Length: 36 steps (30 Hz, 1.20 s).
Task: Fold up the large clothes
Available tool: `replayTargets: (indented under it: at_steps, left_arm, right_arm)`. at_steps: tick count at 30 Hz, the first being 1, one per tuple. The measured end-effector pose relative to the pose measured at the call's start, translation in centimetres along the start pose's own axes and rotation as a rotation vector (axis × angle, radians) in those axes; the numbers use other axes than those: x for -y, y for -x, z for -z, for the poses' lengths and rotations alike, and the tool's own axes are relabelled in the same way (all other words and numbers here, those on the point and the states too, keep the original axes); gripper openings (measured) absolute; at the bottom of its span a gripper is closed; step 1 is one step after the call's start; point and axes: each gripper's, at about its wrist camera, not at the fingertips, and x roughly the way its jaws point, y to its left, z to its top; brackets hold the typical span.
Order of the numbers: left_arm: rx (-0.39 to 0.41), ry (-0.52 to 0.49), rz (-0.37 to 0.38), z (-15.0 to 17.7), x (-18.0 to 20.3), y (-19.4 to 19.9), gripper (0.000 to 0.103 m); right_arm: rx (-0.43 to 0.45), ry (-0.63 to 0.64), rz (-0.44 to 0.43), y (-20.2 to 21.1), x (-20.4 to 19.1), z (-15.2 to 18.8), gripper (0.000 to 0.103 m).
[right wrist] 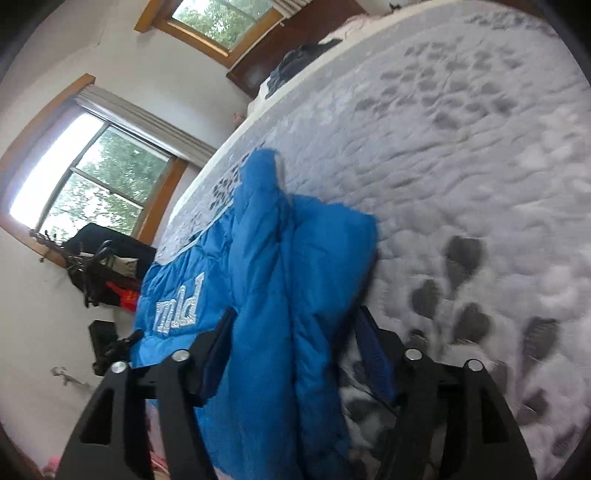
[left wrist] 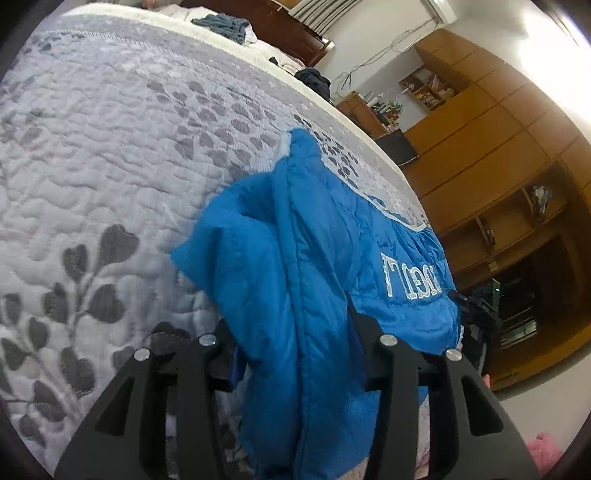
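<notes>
A padded blue jacket [left wrist: 314,240] with white lettering [left wrist: 410,277] hangs bunched over the near edge of a bed covered by a grey leaf-print quilt [left wrist: 110,147]. In the left wrist view, my left gripper [left wrist: 291,343] is shut on a thick fold of the jacket, with fabric filling the gap between its fingers. The right wrist view shows the same blue jacket [right wrist: 295,258] and its lettering [right wrist: 181,306] over the quilt [right wrist: 461,147]. My right gripper [right wrist: 295,343] is likewise shut on a thick fold. The jacket's lower part drops out of sight below both grippers.
Dark clothes [left wrist: 221,24] lie piled near the headboard, and more dark clothes [left wrist: 314,81] sit at the bed's far edge. A wooden wardrobe [left wrist: 498,147] lines one wall. Windows [right wrist: 96,177] and a black cluttered stand [right wrist: 107,266] are on the other side. A pink item [left wrist: 543,450] lies on the floor.
</notes>
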Motion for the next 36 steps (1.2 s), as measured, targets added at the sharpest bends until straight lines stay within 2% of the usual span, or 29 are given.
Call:
replayTargets:
  at_steps: [3, 6, 8, 10, 11, 16, 19, 23, 30, 33, 36]
  left_arm:
    - [0.013, 0.008, -0.017, 0.1, 0.1, 1.0, 0.044]
    - [0.061, 0.018, -0.033, 0.0, 0.3, 2.8, 0.043]
    - [0.135, -0.019, -0.105, -0.5, 1.4, 4.3, 0.043]
    - [0.194, -0.088, -0.155, -0.9, 3.4, 5.3, 0.043]
    - [0.202, -0.115, -0.153, -1.0, 4.5, 5.3, 0.043]
    - [0.151, -0.257, -0.064, -1.1, 10.3, 2.0, 0.046]
    - [0.095, -0.327, -0.110, -0.5, 11.6, -1.6, 0.047]
    - [0.030, -0.290, -0.154, -0.7, 9.8, -5.1, 0.046]
    - [0.041, -0.283, -0.150, -1.0, 8.4, -6.0, 0.046]
    - [0.043, -0.279, -0.163, -0.9, 8.5, -6.0, 0.046]
    - [0.056, -0.273, -0.183, -0.7, 9.1, -5.5, 0.049]
  right_arm:
    - [0.019, -0.003, 0.014, 1.3, 0.0, 0.6, 0.067]
    - [0.063, 0.050, 0.097, 3.1, -1.2, 1.0, 0.067]
    - [0.091, 0.116, 0.139, 4.0, -3.0, 0.9, 0.067]
    - [0.104, 0.171, 0.122, 4.6, -4.8, 0.1, 0.067]
    - [0.103, 0.202, 0.106, 4.5, -5.8, -0.4, 0.067]
    - [0.029, 0.333, 0.095, 0.4, -10.4, -2.5, 0.067]
    - [-0.009, 0.361, 0.136, -2.4, -11.3, -3.4, 0.067]
    - [-0.024, 0.330, 0.188, -4.7, -10.0, -4.9, 0.065]
    - [-0.061, 0.273, 0.199, -7.3, -7.5, -5.4, 0.064]
    - [-0.054, 0.277, 0.209, -7.2, -7.6, -5.3, 0.064]
    - [-0.029, 0.266, 0.191, -5.2, -7.9, -4.8, 0.065]
